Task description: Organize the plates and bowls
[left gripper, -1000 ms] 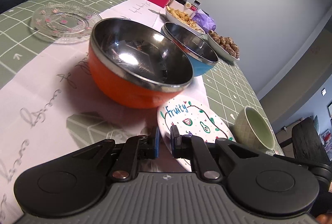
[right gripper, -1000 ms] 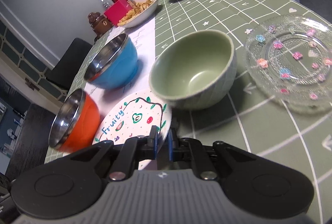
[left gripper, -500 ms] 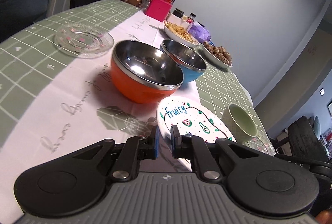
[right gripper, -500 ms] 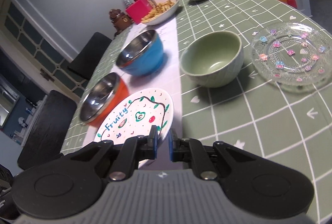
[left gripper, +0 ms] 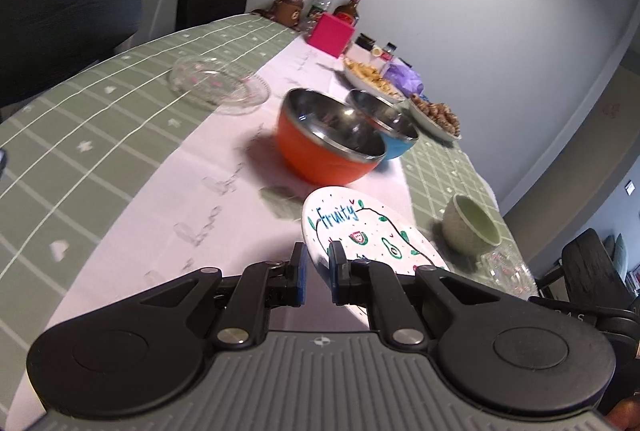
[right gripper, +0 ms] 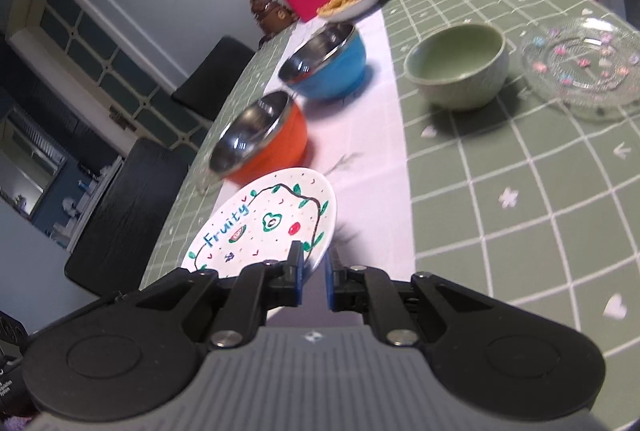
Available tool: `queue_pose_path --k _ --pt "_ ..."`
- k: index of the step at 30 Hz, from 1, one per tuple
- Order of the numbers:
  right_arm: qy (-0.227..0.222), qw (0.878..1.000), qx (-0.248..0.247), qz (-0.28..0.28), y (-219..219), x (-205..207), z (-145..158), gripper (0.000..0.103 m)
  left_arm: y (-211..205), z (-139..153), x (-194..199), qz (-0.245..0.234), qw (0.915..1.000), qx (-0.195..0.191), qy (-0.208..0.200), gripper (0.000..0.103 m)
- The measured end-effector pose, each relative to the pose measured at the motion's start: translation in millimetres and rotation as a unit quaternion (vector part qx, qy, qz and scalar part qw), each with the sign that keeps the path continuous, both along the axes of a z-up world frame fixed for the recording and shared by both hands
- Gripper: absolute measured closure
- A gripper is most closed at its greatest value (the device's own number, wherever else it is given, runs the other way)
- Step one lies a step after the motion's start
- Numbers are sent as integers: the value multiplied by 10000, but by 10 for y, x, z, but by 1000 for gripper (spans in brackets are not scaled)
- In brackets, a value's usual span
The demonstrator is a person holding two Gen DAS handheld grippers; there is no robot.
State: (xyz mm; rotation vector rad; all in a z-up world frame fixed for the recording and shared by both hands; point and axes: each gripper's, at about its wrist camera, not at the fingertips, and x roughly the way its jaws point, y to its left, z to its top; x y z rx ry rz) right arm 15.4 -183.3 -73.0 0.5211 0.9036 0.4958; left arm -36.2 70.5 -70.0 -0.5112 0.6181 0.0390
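White "Fruity" plate (left gripper: 360,227) clamped by both tilted-down claws, left claw (left gripper: 317,273) and right claw (right gripper: 313,273).

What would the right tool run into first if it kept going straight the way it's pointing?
Probably the Fruity plate: the right tool is already shut on its rim, so going on would just push it ahead, towards the orange bowl.

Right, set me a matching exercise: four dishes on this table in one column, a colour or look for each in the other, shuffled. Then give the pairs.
Dishes
1. steel-lined bowl nearest the Fruity plate
2. steel-lined bowl behind it
3. ceramic bowl
4. plate at far right in the right wrist view

Looks
A. clear glass with small coloured flowers
B. pale green
C. orange outside
D. blue outside

Pairs: 1-C, 2-D, 3-B, 4-A
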Motion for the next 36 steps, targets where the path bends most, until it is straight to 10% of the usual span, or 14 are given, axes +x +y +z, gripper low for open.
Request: queue_pose_path --k 36 --pt "543 9969 -369 430 294 -179 -276 94 173 -326 -104 226 9963 126 817 91"
